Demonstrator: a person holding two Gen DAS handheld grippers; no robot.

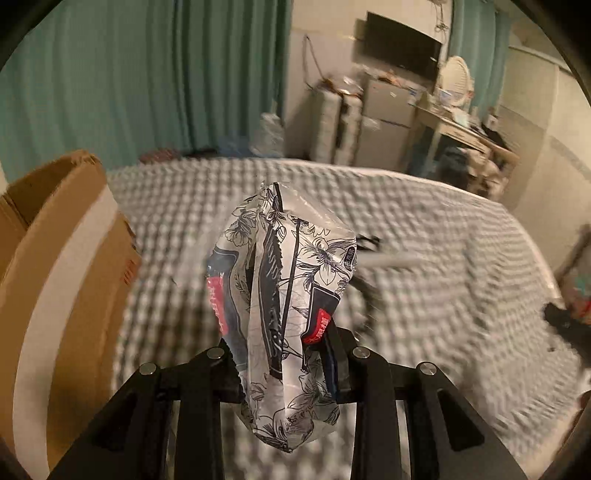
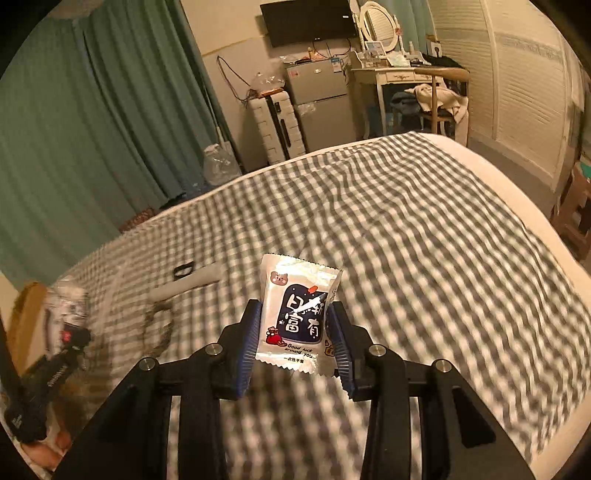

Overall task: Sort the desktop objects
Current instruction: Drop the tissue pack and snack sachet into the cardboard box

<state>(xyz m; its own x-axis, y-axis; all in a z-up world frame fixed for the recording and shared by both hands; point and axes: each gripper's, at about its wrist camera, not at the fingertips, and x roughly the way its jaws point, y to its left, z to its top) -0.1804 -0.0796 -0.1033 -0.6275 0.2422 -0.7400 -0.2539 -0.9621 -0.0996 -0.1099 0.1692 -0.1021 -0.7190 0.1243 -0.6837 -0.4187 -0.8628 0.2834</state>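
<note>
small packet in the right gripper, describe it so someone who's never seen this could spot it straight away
Over the grey-and-white checked bedspread, find the right gripper with blue ribbed pads. The small packet is pinched upright between them. It is flat, shiny white, with a dark blue panel, a little bear and "Good luck" printed low, unlike the bulkier flower-patterned pack in the left gripper.

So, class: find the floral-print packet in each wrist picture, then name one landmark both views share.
Left wrist view: floral-print packet at centre, gripped by the left gripper, above the checked bedcover.
Right wrist view: far left edge, small and blurred, beside the cardboard box.
Shared landmark: the wall-mounted TV.
</note>
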